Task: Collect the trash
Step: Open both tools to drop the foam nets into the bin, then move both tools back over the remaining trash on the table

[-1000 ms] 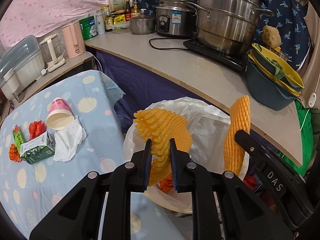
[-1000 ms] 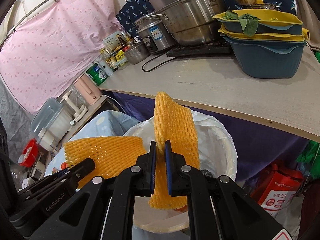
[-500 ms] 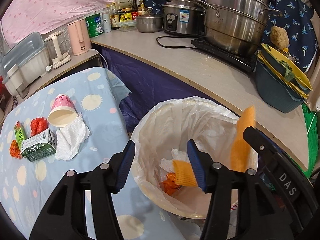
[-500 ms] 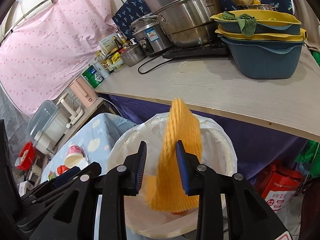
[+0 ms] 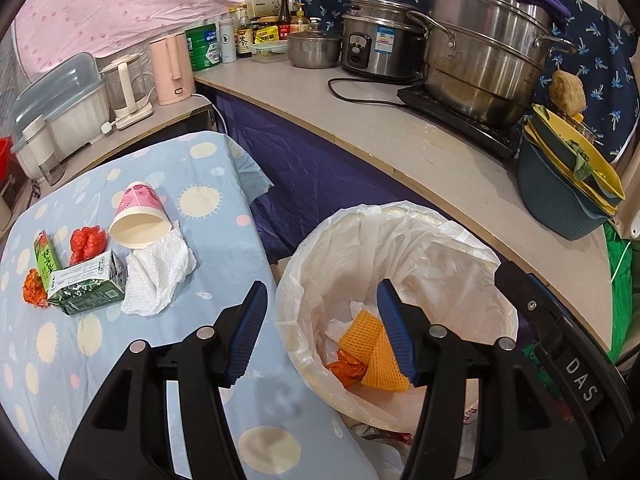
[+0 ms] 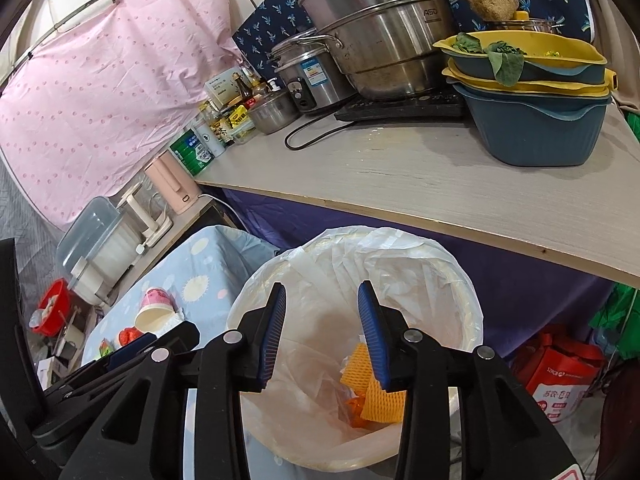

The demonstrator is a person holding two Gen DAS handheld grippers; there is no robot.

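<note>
left wrist view: left gripper over the near rim of a round bin lined with a white plastic bag, jaws opening, nothing between them. two orange foam mesh sleeves at the bottom of the bin, beside a crumpled orange-red wrapper and white tissue. black body of the right gripper at the right edge of this view, marked "das".

on the light blue cloth with pale sun print, left of the bin: a pink paper cup on its side, mouth toward the camera, touching a crumpled white paper towel; a green drink carton on its side just beside the towel; a red crumpled wrapper behind the carton; an orange crumpled wrapper at its left end.

right wrist view: right gripper above the bin mouth, jaws opening at a moderate gap, empty, with the foam sleeves far below. beige counter behind the bin, carrying stacked blue and yellow plastic basins and a large steel steamer pot
</note>
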